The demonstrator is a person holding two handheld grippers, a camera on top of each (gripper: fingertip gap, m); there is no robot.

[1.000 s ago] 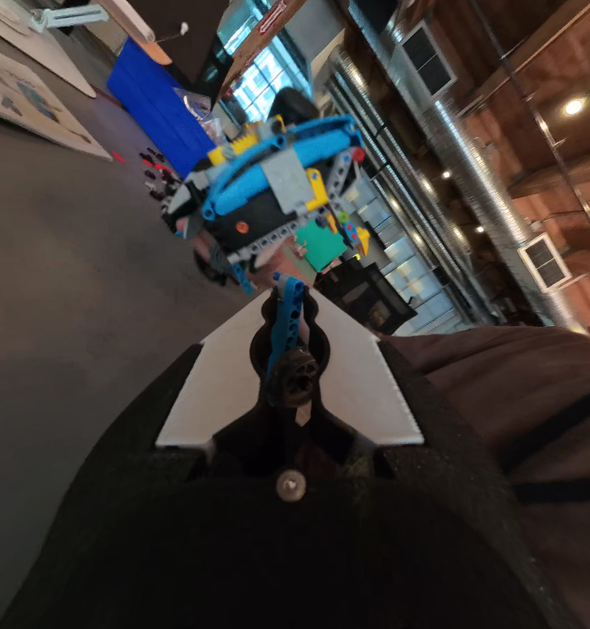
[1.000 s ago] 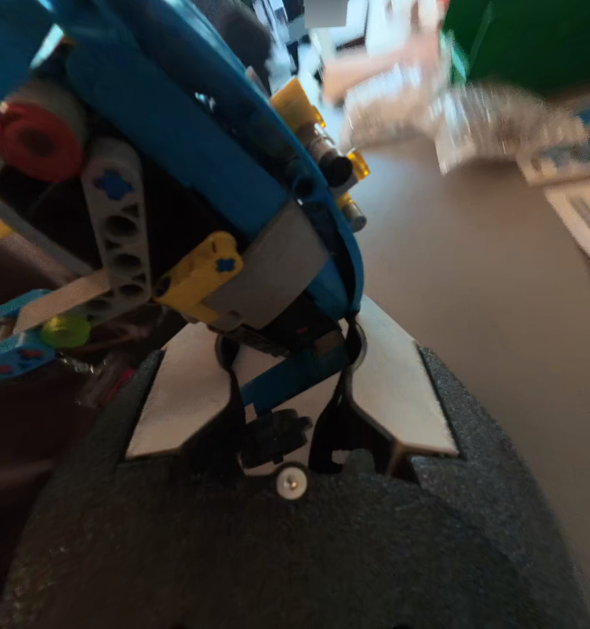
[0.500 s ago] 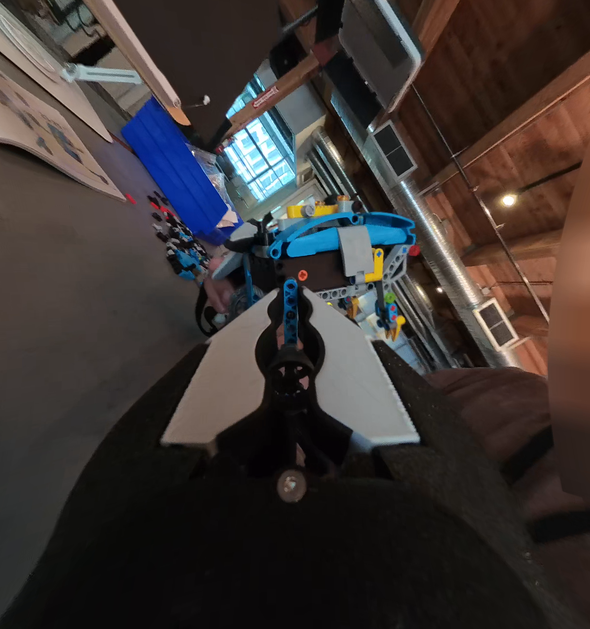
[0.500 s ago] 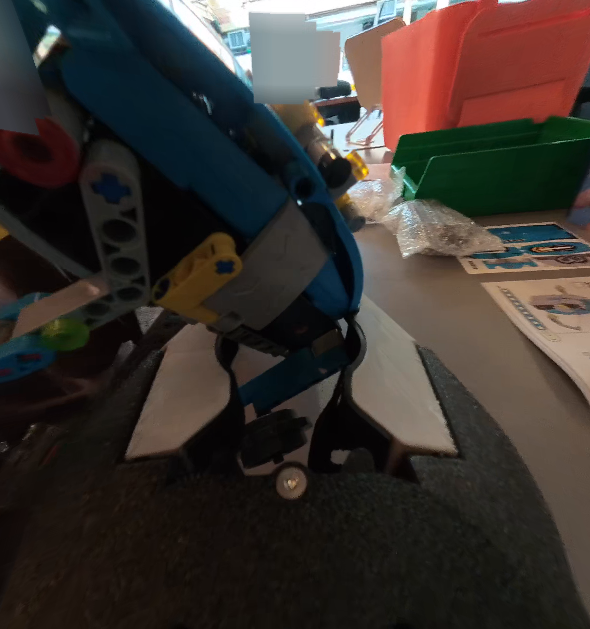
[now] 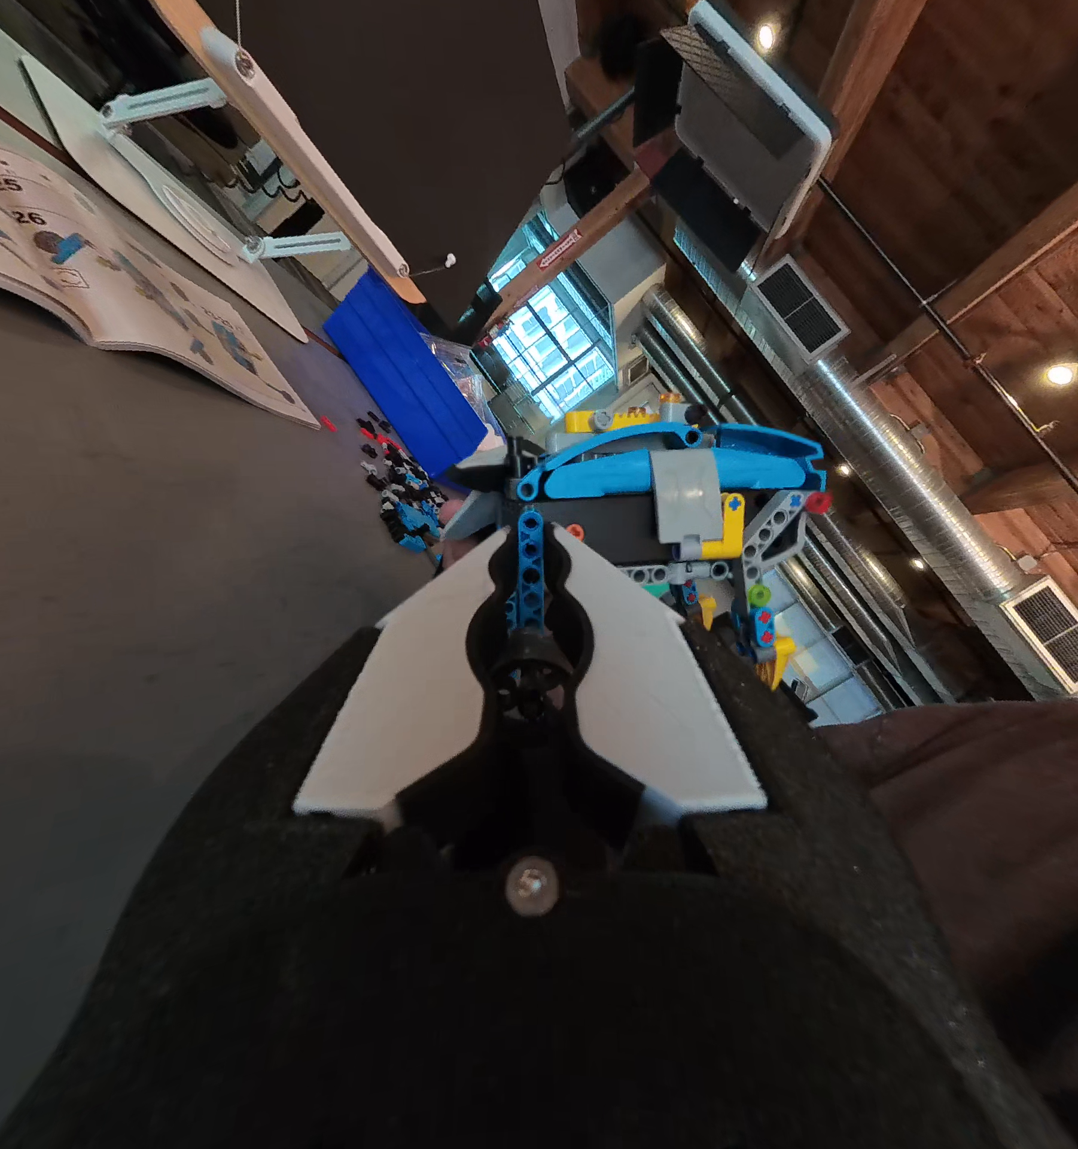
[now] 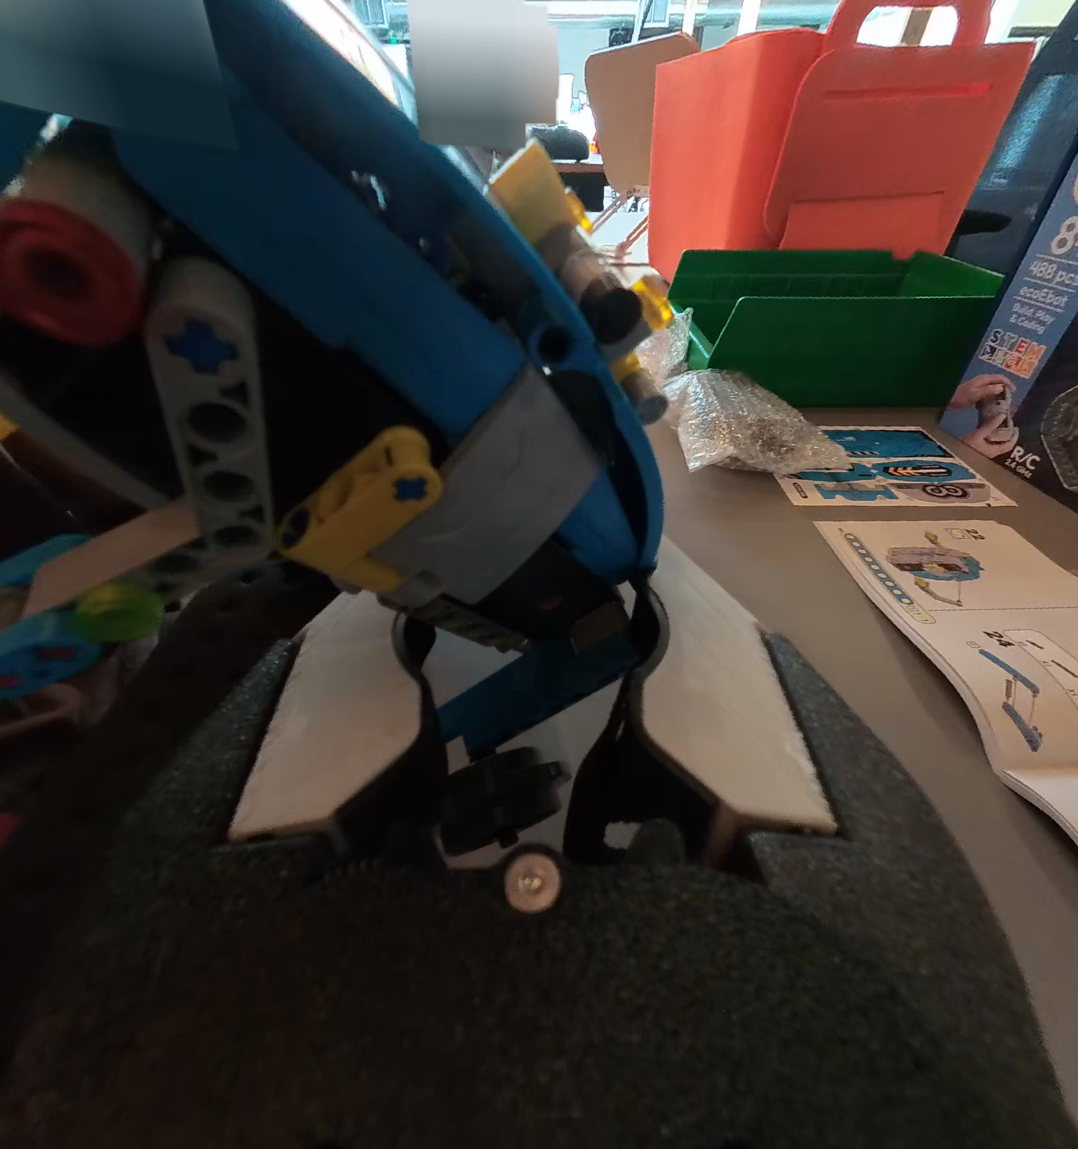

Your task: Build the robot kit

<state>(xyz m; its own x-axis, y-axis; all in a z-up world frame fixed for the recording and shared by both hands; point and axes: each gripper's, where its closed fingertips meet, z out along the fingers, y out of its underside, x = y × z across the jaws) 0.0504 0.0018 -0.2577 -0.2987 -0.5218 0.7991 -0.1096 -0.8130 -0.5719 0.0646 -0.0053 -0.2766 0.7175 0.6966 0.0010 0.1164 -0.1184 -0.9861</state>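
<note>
My left gripper (image 5: 533, 541) is shut on a blue holed beam (image 5: 530, 578) with a black wheel (image 5: 527, 674) at its near end. The beam's far tip meets the left end of the blue arc on a brick-built model (image 5: 654, 497) of blue, grey, black and yellow parts. My right gripper (image 6: 524, 622) is shut on a blue beam (image 6: 536, 690) at the bottom of this model (image 6: 337, 323) and holds it tilted above the grey table (image 6: 741, 559). A black wheel (image 6: 499, 802) sits between the right fingers, below that beam.
In the left wrist view an open instruction booklet (image 5: 120, 292), a blue bin (image 5: 400, 373) and a pile of small loose parts (image 5: 406, 491) lie on the table. In the right wrist view stand a green bin (image 6: 835, 323), an orange bag (image 6: 835, 124), a bubble-wrap packet (image 6: 741, 423), a sticker sheet (image 6: 884, 472), a booklet (image 6: 990, 653) and a kit box (image 6: 1052, 311). Both grippers' tips are close together, under 4 cm apart. Both grippers' tips are roughly 25 cm from the bubble-wrap packet (image 6: 741, 423).
My left gripper has brought the blue beam up to the model, and its tip now meets the blue arc's end. The right gripper has kept its hold while the model turned more level.
</note>
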